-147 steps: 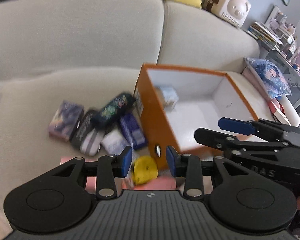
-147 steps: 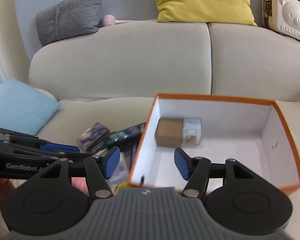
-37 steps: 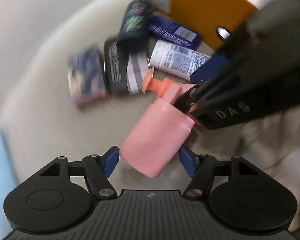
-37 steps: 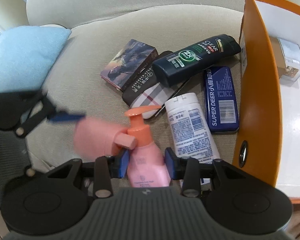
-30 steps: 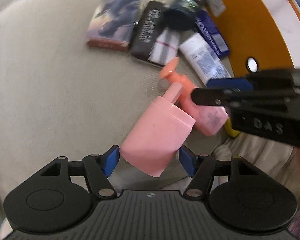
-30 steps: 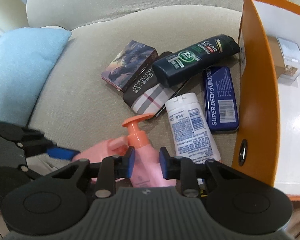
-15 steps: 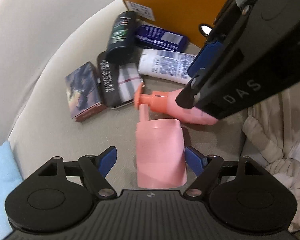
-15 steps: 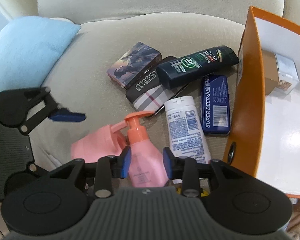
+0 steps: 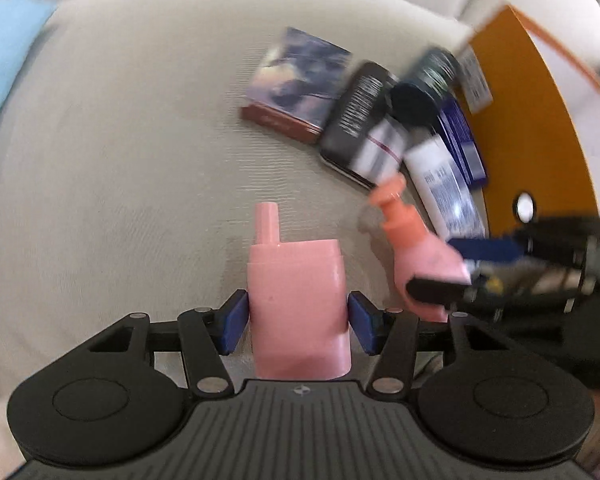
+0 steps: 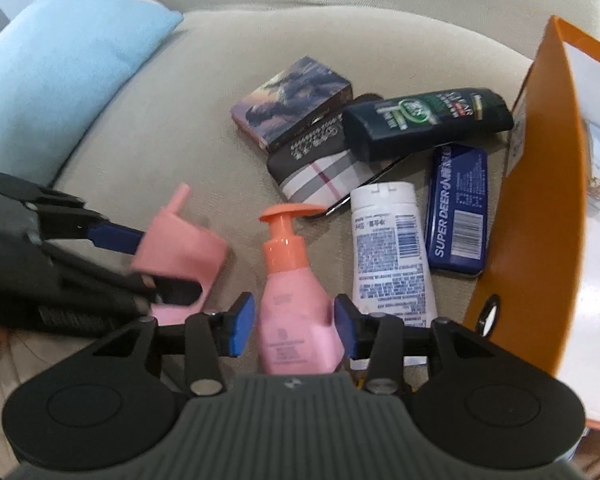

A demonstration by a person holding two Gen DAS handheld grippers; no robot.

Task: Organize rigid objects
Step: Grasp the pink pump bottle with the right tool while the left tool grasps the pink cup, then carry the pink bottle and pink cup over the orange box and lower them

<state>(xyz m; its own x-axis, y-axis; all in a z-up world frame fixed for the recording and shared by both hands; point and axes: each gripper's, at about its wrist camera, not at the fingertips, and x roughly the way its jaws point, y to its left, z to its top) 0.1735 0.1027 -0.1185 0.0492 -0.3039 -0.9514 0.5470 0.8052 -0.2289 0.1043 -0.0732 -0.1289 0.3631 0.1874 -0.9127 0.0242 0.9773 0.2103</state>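
My left gripper (image 9: 298,322) is shut on a plain pink bottle (image 9: 298,304) with a short spout; it also shows in the right wrist view (image 10: 180,250) at the left, held by the left gripper (image 10: 140,256). My right gripper (image 10: 295,326) is shut on a pink pump bottle (image 10: 294,304) with an orange pump head; the left wrist view shows it (image 9: 424,256) to the right, with the right gripper (image 9: 460,264) on it. Both bottles sit low over the beige sofa seat (image 10: 160,140).
An orange box (image 10: 540,200) with a white inside stands at the right. Beside it lie a white tube (image 10: 388,248), a blue tin (image 10: 456,208), a dark green shampoo bottle (image 10: 424,120), a plaid case (image 10: 316,164) and a picture box (image 10: 292,100). A blue cushion (image 10: 60,92) lies left.
My left gripper has closed onto the plain pink bottle and swung left, away from the pump bottle. My right gripper still holds the pump bottle in the same spot.
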